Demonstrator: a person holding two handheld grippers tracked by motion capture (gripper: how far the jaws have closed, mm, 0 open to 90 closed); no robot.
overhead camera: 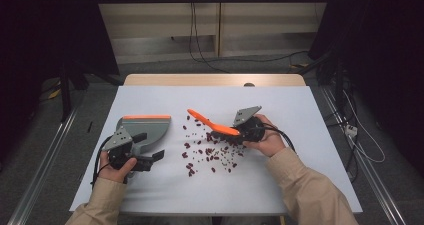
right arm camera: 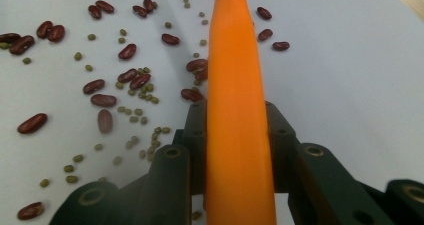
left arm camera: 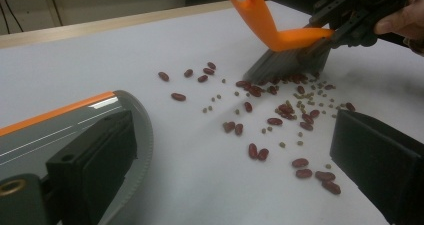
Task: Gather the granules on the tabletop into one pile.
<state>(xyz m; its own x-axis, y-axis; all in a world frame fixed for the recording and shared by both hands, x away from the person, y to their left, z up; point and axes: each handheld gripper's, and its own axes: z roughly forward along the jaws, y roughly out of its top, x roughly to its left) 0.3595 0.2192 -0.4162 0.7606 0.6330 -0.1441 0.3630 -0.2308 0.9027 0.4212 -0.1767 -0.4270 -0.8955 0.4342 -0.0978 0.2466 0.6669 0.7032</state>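
High view: right gripper [overhead camera: 239, 132] clamps a light, stiff orange brush [overhead camera: 212, 124] mid-handle; beans [overhead camera: 212, 155] (loose, rolling) lie at its six o'clock; left gripper [overhead camera: 131, 157] grips the dustpan [overhead camera: 150, 127].

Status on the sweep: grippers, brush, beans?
Right gripper shut on brush, bristles down among beans. Left gripper holds dustpan flat, left of the beans. Nothing in the way.

One camera is looking down from above the desk [overhead camera: 300, 185], two are riding close and low, all sharing the scattered beans [overhead camera: 212, 155]
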